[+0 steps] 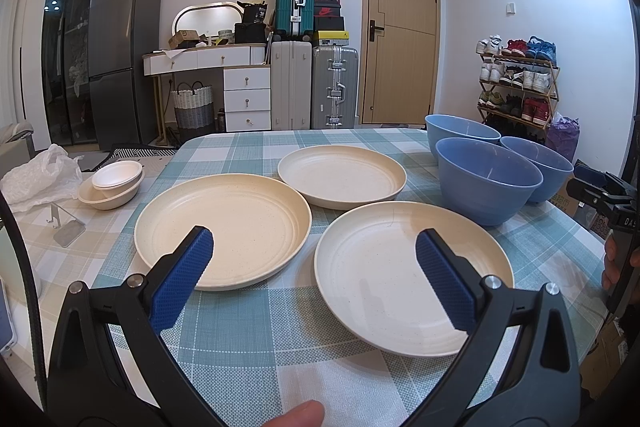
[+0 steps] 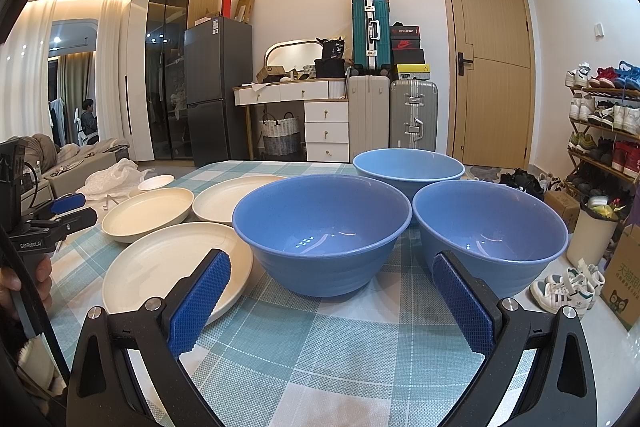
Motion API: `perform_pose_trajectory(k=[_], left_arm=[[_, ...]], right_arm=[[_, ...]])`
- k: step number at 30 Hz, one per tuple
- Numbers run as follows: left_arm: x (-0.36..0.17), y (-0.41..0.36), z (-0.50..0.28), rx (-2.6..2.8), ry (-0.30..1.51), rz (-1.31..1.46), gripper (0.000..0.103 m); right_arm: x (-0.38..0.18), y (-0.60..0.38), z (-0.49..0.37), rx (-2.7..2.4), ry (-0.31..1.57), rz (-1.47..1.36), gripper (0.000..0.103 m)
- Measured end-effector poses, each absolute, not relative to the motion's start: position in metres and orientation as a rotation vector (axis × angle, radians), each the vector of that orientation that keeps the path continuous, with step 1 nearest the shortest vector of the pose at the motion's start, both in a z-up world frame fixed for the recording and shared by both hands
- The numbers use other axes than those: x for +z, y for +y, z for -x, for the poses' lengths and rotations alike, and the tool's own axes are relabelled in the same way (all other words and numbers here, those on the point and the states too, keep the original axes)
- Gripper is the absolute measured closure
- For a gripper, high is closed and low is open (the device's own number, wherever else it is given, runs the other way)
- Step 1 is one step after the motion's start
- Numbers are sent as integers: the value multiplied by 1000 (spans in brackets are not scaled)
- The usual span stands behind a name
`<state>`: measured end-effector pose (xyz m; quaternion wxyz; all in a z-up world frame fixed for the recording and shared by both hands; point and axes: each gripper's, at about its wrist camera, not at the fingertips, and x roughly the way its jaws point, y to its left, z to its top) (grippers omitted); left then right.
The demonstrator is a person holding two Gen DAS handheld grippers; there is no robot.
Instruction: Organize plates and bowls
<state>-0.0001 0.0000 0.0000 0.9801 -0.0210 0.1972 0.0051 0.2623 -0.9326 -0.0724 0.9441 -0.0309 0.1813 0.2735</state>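
The left claw [image 1: 314,247] was spread wide above the surface [image 1: 248,347], holding nothing, over two of three cream plates [image 1: 400,279]. The right claw [image 2: 332,267] gaped empty too (fingers well apart) before three blue bowls [image 2: 320,227], clustered just beside the plates.

Left tongs [image 1: 314,251] spread wide, blue ribbed pads [image 1: 182,281] far apart, nothing between them, held low and roughly level over the tabletop [image 1: 256,343]. A fingertip [image 1: 298,414] shows at the bottom edge of the left wrist view. Right tongs [image 2: 332,273] likewise spread wide and empty, pads [image 2: 200,301] angled outward, level. Each unit also shows at the edge of the other's view, with a hand [image 2: 24,283] wrapped round the left grip and fingers [image 1: 610,259] round the right one.
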Motion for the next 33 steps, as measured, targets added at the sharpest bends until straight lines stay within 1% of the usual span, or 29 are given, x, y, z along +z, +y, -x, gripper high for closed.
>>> perform_pose_trajectory(k=[33], left_arm=[[0,0,0,20,397,41,2]], right_arm=[[-72,-933,-262,551,368,65,0]])
